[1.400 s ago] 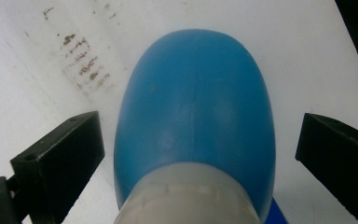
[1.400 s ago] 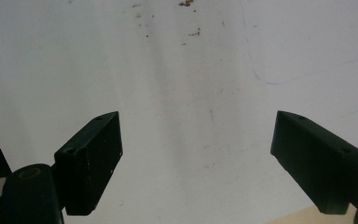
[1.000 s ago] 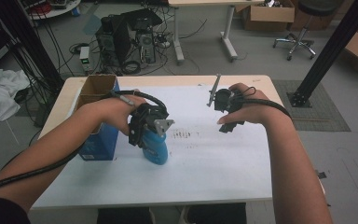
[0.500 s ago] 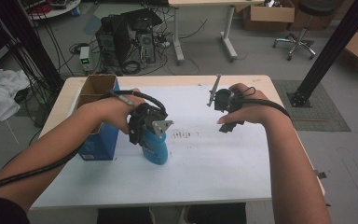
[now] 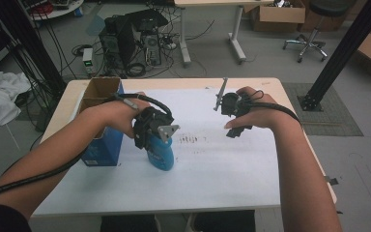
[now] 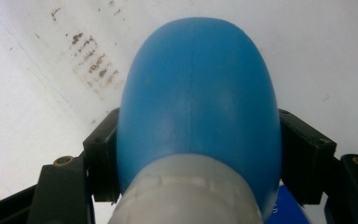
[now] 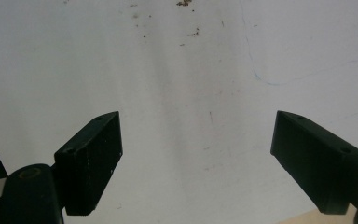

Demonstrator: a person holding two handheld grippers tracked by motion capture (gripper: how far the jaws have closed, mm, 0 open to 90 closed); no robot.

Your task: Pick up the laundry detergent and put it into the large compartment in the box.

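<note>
A blue bottle [image 5: 160, 153] with a pale grey cap end stands on the white sheet left of the middle. My left gripper [image 5: 150, 141] comes at it from above. Its jaws have just been closing, and in the left gripper view both pads [image 6: 103, 154] press on the sides of the bottle [image 6: 198, 88]. My right gripper [image 5: 235, 126] hovers over the sheet at the right, away from the bottle. Its jaws [image 7: 196, 149] stand wide open with only bare sheet between them.
A blue box [image 5: 101, 142] with an open cardboard top stands at the table's left edge, right beside the left hand. Brown smudges [image 5: 189, 140] mark the white sheet [image 5: 212, 179] between the hands. Computers, cables and chairs lie on the floor beyond the table.
Both hands keep their places and the bottle stands where it stood. No other shift shows from the high view.
</note>
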